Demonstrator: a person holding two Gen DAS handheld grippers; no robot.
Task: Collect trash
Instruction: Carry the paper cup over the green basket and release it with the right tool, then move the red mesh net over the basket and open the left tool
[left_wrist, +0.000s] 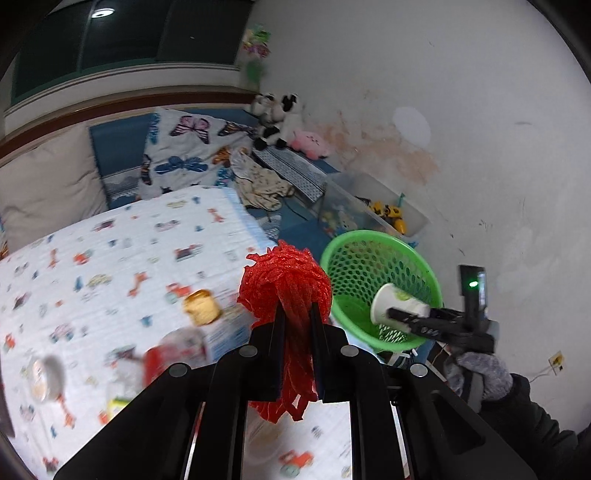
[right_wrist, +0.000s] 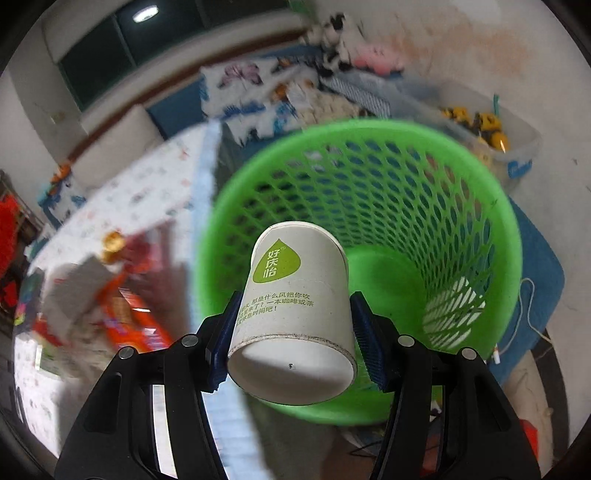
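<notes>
A bunched red plastic mesh net (left_wrist: 286, 291) is pinched between the narrow-set fingers (left_wrist: 279, 325) of the left gripper (left_wrist: 297, 314), its crumpled bulk standing above the fingertips and loose ends hanging below them. Beneath it lies a bed covered by a white quilt printed with small vehicles (left_wrist: 110, 251), on which several blurred items are scattered, among them a round yellow-brown piece (left_wrist: 201, 307).

A white paper cup with a green drop-shaped logo (right_wrist: 295, 295) is held by the right gripper (right_wrist: 293, 325), its blue-padded fingers (right_wrist: 369, 343) pressed against the cup's sides at a middling width. The cup is tilted with its base toward the camera and its mouth pointed away, over the open top of a green perforated plastic basket (right_wrist: 424, 192). In the left wrist view, the cup is seen at the basket's rim, the right gripper being carried by a hand in a grey glove (left_wrist: 484, 373). The basket stands on a blue mat (right_wrist: 535, 280) beside the bed, near a white wall (left_wrist: 461, 110).
</notes>
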